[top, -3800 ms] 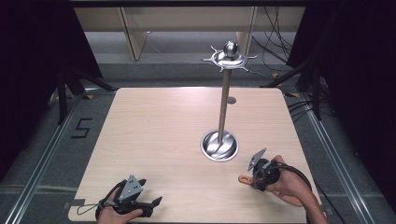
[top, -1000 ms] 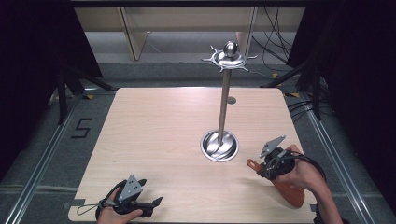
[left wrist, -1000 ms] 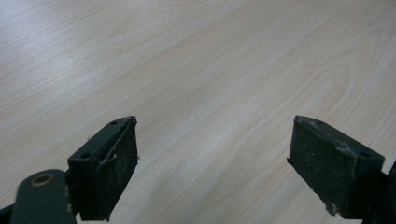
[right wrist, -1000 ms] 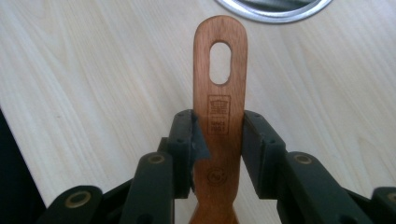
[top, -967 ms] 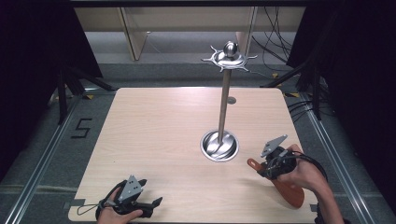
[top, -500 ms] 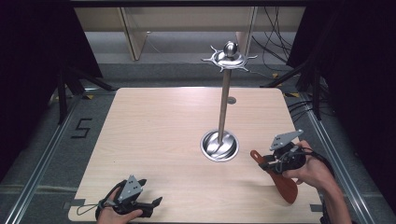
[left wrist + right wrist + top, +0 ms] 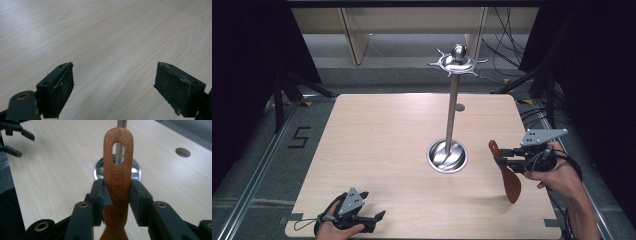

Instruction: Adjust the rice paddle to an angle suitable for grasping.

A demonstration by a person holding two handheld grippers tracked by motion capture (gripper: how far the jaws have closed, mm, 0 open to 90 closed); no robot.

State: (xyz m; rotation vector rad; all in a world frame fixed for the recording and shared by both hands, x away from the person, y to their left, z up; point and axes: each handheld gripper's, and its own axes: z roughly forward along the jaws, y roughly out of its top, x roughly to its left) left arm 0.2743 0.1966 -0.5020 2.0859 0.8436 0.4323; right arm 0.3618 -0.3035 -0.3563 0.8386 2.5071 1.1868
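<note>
Table: pale wood-grain laminate, smooth and matte, rounded corners; a small round hole sits in its upper middle, also seen at the upper right of the right gripper view.

Stand: polished metal, slim upright pole rising from a shallow round dish base at centre frame of the high view; at the top a disc with short radiating hooks and a ball finial; base and pole show behind the spatula in the right gripper view.

Wooden spatula: reddish-brown, flat, smooth finish; narrow handle with a rounded end and a long oval slot, broad rounded blade; in the high view it hangs at centre right, handle end up, blade down and clear above the table, casting a soft shadow; just right of the stand base, not touching it.

Right gripper: black jaws clamped on the spatula handle from both sides, below the slot; a hand holds it; grey three-cornered plate on top.

Left gripper: lower left of the high view, low over the table near its front edge, held by a hand; jaws wide apart with bare table between them; pads black, rough, scuffed at the edges.

Writing: a stamped square mark with small characters on the handle between the jaws, not legible; a dark "5" on the floor at left of the table.
</note>
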